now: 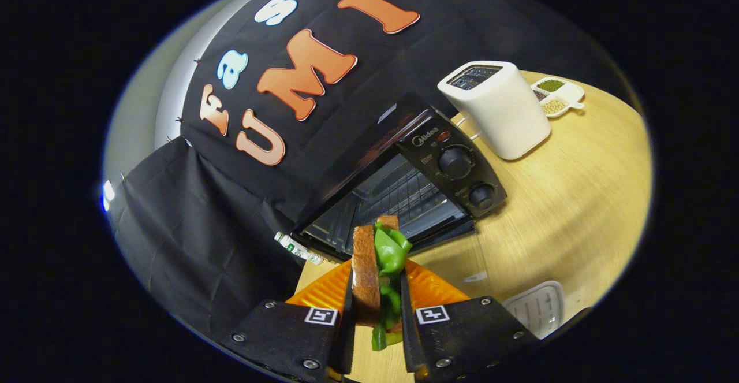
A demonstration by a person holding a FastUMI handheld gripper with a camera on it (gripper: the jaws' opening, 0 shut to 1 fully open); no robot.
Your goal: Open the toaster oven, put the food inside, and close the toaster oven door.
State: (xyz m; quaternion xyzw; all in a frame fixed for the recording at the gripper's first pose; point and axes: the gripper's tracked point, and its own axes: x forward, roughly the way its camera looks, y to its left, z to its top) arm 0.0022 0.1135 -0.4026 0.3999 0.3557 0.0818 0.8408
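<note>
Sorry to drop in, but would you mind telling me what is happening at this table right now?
A person is working a handheld gripper, whose fingers are shut on a sandwich of bread and green lettuce. Just beyond it, the black toaster oven sits on the wooden table with its door already open and the wire rack showing. The sandwich is not yet inside. A white toaster and a small divided dish stand further back.

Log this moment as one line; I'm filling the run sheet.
fingers: shut on sandwich | toaster oven: door open, rack bare, just ahead | stage: food not yet inside
</note>
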